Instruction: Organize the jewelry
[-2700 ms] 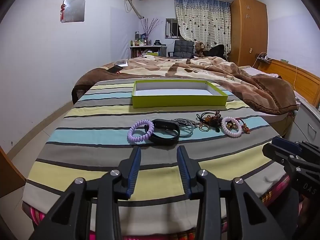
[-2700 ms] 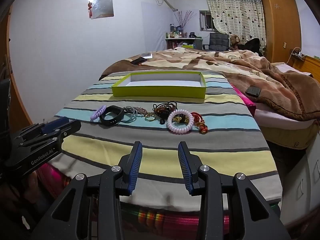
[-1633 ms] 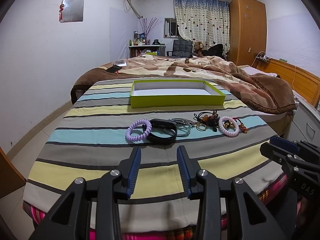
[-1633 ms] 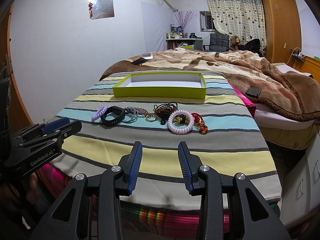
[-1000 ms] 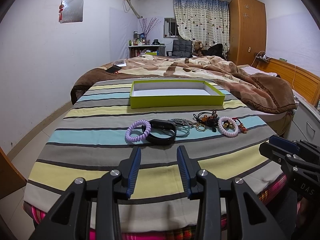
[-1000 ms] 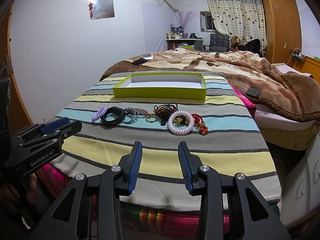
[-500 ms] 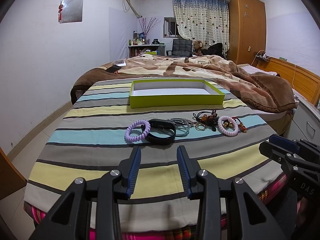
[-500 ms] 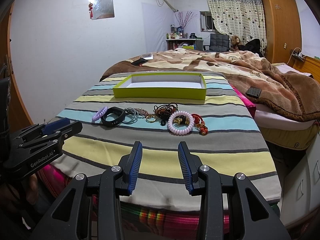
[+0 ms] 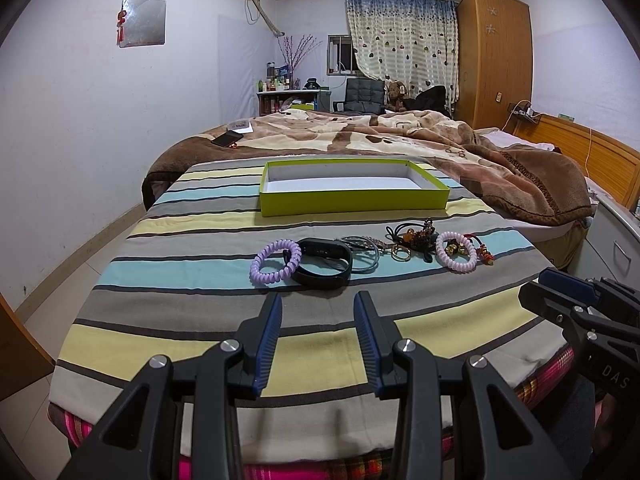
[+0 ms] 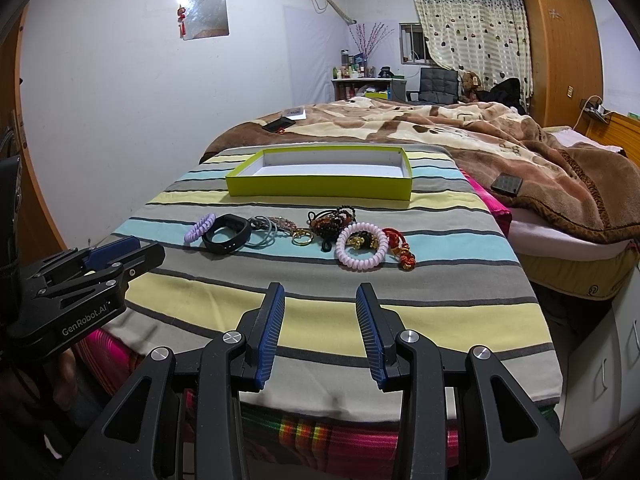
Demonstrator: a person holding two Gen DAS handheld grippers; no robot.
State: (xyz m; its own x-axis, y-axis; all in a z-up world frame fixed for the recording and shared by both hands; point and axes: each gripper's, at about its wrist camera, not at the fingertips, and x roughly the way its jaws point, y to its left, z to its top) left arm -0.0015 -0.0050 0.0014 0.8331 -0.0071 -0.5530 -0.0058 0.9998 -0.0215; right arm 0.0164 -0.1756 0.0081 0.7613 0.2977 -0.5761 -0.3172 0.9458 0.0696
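A row of jewelry lies across the striped cloth: a purple coil bracelet (image 9: 275, 261), a black band (image 9: 325, 267), thin grey rings (image 9: 366, 258), a dark bead tangle (image 9: 416, 236), a pink coil bracelet (image 9: 456, 252) and a red knotted charm (image 10: 402, 250). Behind them sits an empty lime-green tray (image 9: 352, 200), white inside. My left gripper (image 9: 318, 312) is open, short of the black band. My right gripper (image 10: 320, 306) is open too, short of the pink coil bracelet (image 10: 362, 250). Neither holds anything.
The striped cloth (image 9: 200, 280) covers the bed's end; its front edge is just under both grippers. A brown blanket (image 9: 460, 148) is piled behind and to the right, with a phone (image 9: 227, 138) on it. A white drawer unit (image 10: 600, 380) stands right.
Both grippers have held nearly still and stayed open; the left view has drifted back very slightly. The jewelry and tray have not moved.
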